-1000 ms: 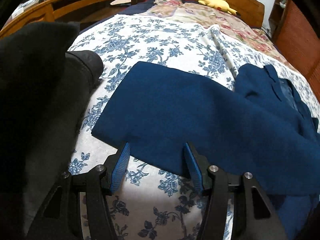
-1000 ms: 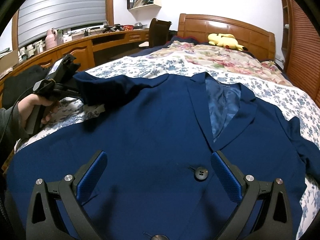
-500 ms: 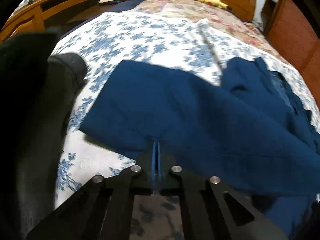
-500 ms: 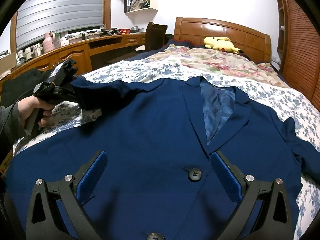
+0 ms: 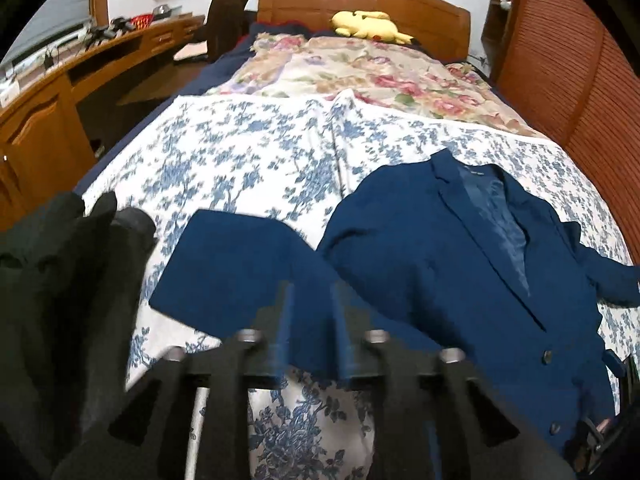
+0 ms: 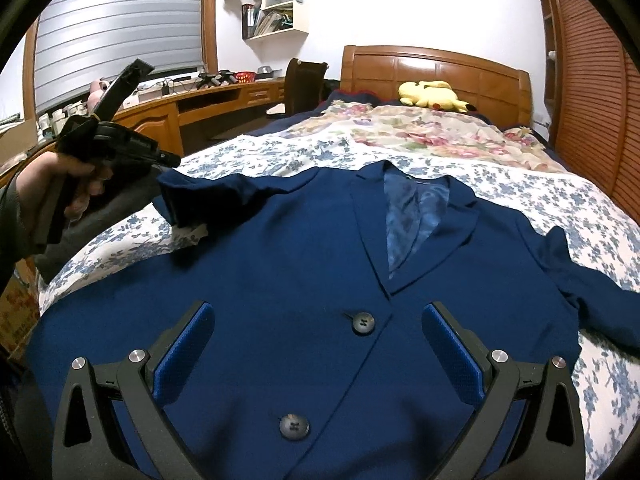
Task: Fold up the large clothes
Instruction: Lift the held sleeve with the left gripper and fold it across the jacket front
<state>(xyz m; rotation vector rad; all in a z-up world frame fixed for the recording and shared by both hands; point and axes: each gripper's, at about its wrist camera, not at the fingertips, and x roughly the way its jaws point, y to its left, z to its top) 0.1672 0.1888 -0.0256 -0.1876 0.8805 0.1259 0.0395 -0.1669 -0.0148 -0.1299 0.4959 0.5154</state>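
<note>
At the left of the right wrist view we see our left hand-held gripper (image 6: 166,159) raised above the bed (image 6: 280,152), its fingers pinched on the end of the sleeve (image 6: 212,196), which lifts off the quilt and stretches rightward to the jacket (image 6: 304,264). In the left wrist view that gripper's fingers (image 5: 280,316) are blurred but stand close together on the sleeve's (image 5: 236,268) near edge, with dark clothing (image 5: 60,280) piled at the frame's left edge. The jacket lies face up across the centre of the bed, lapels open on the blue lining (image 6: 412,220), two buttons (image 6: 363,322) down its front, the other sleeve trailing to the right edge. At the bottom centre our right hand-held gripper (image 6: 318,354) hovers over the jacket front with its fingers spread wide, gripping nothing. At upper right a yellow plush (image 6: 432,94) rests by the headboard (image 6: 436,64).
</note>
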